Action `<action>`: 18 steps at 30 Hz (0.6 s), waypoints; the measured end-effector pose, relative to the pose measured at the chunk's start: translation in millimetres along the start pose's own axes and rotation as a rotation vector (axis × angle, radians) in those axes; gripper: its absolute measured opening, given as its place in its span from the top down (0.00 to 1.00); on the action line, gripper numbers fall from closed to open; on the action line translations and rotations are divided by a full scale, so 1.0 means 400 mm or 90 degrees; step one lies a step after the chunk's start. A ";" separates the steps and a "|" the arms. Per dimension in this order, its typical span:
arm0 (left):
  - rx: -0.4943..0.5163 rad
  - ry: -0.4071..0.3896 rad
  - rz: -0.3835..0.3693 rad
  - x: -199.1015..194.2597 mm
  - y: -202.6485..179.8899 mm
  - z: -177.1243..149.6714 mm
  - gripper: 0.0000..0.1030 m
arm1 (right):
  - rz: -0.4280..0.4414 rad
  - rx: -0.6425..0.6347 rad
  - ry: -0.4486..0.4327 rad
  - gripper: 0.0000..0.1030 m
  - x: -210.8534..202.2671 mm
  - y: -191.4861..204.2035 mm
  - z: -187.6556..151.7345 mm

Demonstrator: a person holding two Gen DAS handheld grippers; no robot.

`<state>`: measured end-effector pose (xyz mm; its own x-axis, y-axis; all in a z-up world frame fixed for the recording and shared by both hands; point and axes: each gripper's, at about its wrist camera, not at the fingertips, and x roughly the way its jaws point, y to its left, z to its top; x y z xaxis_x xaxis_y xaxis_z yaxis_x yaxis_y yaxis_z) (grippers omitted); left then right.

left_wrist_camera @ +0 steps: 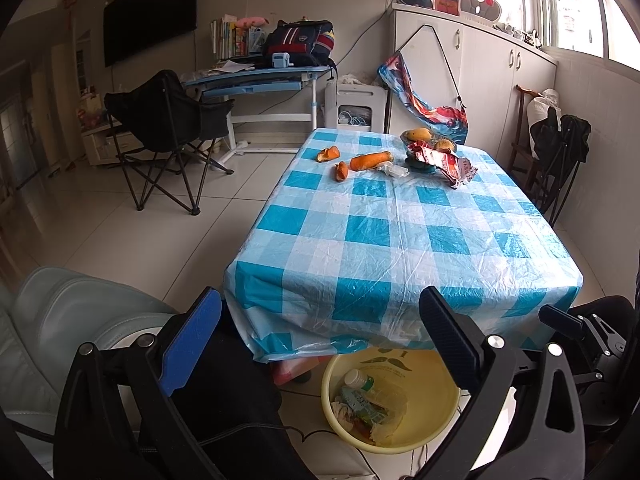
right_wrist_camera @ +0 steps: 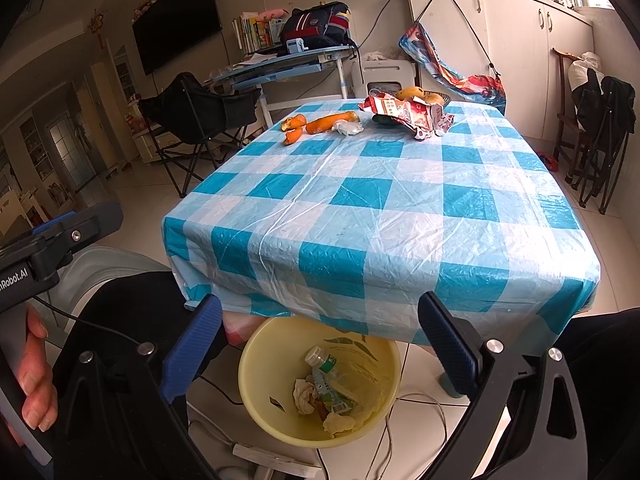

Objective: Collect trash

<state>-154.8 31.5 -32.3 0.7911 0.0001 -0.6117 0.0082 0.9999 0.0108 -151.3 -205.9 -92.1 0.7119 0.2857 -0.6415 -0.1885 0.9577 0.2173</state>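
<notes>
A yellow basin (left_wrist_camera: 440,420) (right_wrist_camera: 256,352) on the floor under the table's near edge holds a plastic bottle (left_wrist_camera: 360,384) (right_wrist_camera: 324,364), tissue and wrappers. At the far end of the blue checked table (left_wrist_camera: 380,232) (right_wrist_camera: 380,208) lie a carrot (left_wrist_camera: 370,161) (right_wrist_camera: 330,122), orange peels (left_wrist_camera: 328,154) (right_wrist_camera: 294,122), a crumpled tissue (left_wrist_camera: 394,170) (right_wrist_camera: 349,127) and a red-white wrapper (left_wrist_camera: 444,162) (right_wrist_camera: 408,114). My left gripper (left_wrist_camera: 320,332) and right gripper (right_wrist_camera: 320,340) are open and empty, held above the basin before the table.
A fruit bowl (left_wrist_camera: 428,140) (right_wrist_camera: 424,96) sits behind the wrapper. A black folding chair (left_wrist_camera: 160,128) (right_wrist_camera: 196,112) stands left of the table, a desk (left_wrist_camera: 256,76) behind it. A grey armchair (left_wrist_camera: 72,320) is at near left. Cables (right_wrist_camera: 400,420) lie beside the basin.
</notes>
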 end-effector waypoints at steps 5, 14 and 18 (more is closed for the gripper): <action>0.002 0.002 0.001 -0.001 0.003 -0.002 0.07 | 0.000 -0.002 -0.013 0.07 -0.010 -0.004 0.004; 0.010 0.008 0.004 0.002 0.012 -0.009 0.07 | -0.030 -0.001 -0.044 0.07 -0.034 0.000 0.012; 0.014 0.013 0.006 0.008 0.021 -0.007 0.07 | -0.036 0.009 -0.043 0.07 -0.030 -0.012 0.014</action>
<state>-154.0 39.8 -36.4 0.7788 0.0105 -0.6272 0.0136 0.9993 0.0336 -155.2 -214.0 -81.4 0.7650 0.2275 -0.6025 -0.1376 0.9717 0.1922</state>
